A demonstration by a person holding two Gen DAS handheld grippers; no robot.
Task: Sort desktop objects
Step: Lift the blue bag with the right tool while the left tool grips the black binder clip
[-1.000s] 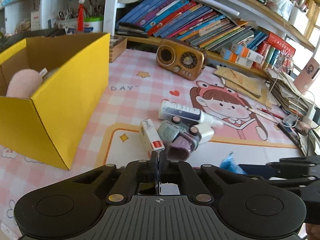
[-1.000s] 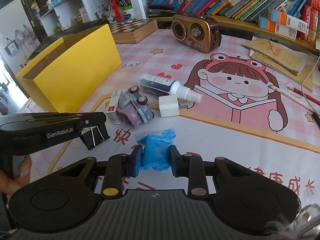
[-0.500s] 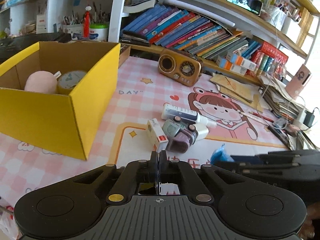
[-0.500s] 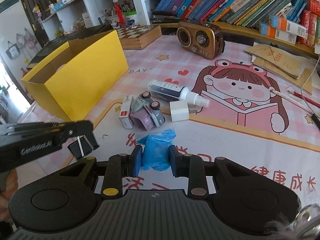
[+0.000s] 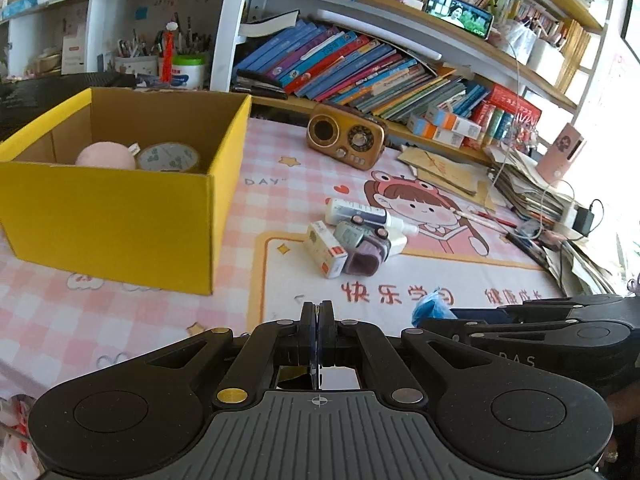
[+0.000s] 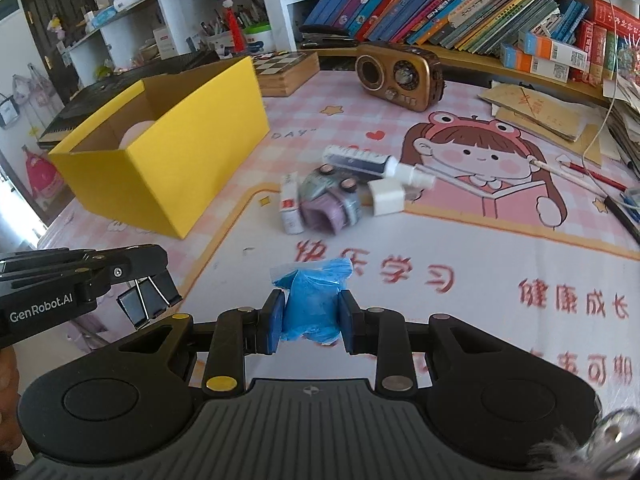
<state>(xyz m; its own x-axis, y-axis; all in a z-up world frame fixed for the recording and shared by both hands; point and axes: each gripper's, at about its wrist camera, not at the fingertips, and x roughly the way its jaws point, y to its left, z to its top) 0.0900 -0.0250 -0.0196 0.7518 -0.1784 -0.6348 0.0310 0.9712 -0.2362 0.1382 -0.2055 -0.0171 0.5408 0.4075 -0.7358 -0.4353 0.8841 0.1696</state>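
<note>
Crumpled blue plastic bag (image 6: 311, 300), soft and wrinkled, sits squeezed between the right gripper (image 6: 309, 320) jaws above the near mat, while the left gripper (image 6: 149, 295) pinches a black binder clip (image 6: 146, 300).

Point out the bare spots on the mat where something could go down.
Bare mat lies between the yellow box and the toy car, and in front of the right gripper toward the red lettering. It is crowded around the car, small carton and spray bottle.
</note>
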